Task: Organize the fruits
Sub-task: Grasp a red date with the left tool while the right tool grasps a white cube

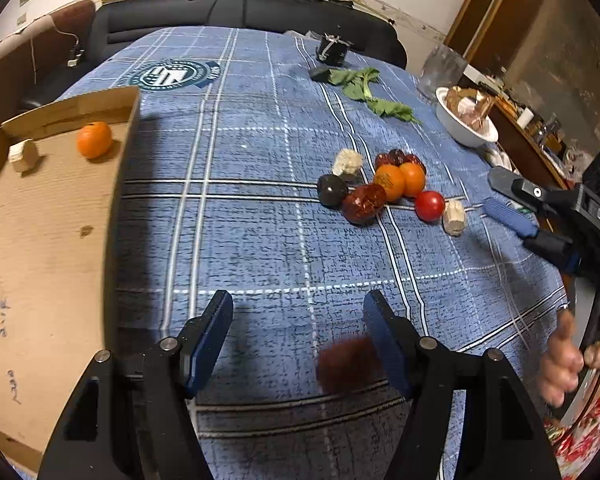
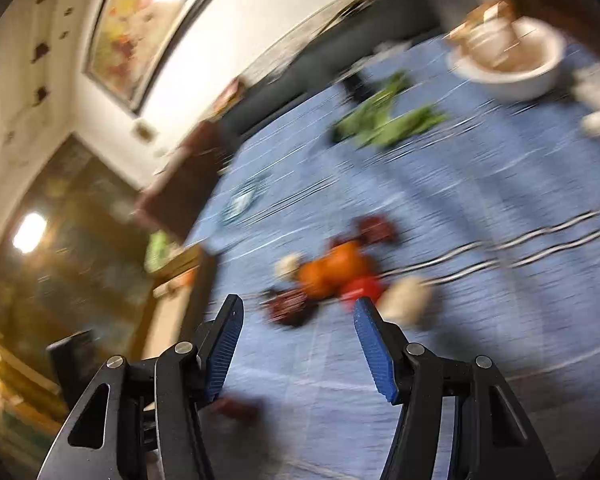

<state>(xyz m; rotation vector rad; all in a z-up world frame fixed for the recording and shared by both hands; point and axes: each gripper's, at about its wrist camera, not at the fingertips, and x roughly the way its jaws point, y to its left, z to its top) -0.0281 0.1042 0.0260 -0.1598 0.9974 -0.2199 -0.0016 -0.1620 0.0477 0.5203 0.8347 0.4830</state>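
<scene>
A pile of fruit lies on the blue checked tablecloth (image 1: 260, 220): two oranges (image 1: 400, 180), a red tomato (image 1: 429, 205), dark red fruits (image 1: 363, 203), a dark plum (image 1: 331, 190) and pale chunks (image 1: 454, 217). A cardboard tray (image 1: 40, 240) at left holds one orange (image 1: 94, 139) and a pale chunk (image 1: 22, 155). My left gripper (image 1: 298, 316) is open above the cloth; a blurred dark red fruit (image 1: 348, 364) sits by its right finger. My right gripper (image 2: 298, 320) is open, short of the blurred pile (image 2: 332, 272); it also shows at the right in the left wrist view (image 1: 512, 196).
Green leaves (image 1: 374, 94) and a white bowl (image 1: 464, 120) lie at the far right of the table. A small black box (image 1: 332, 50) stands at the far edge. A dark sofa (image 1: 240, 12) runs behind the table. A hand (image 1: 560, 360) shows at lower right.
</scene>
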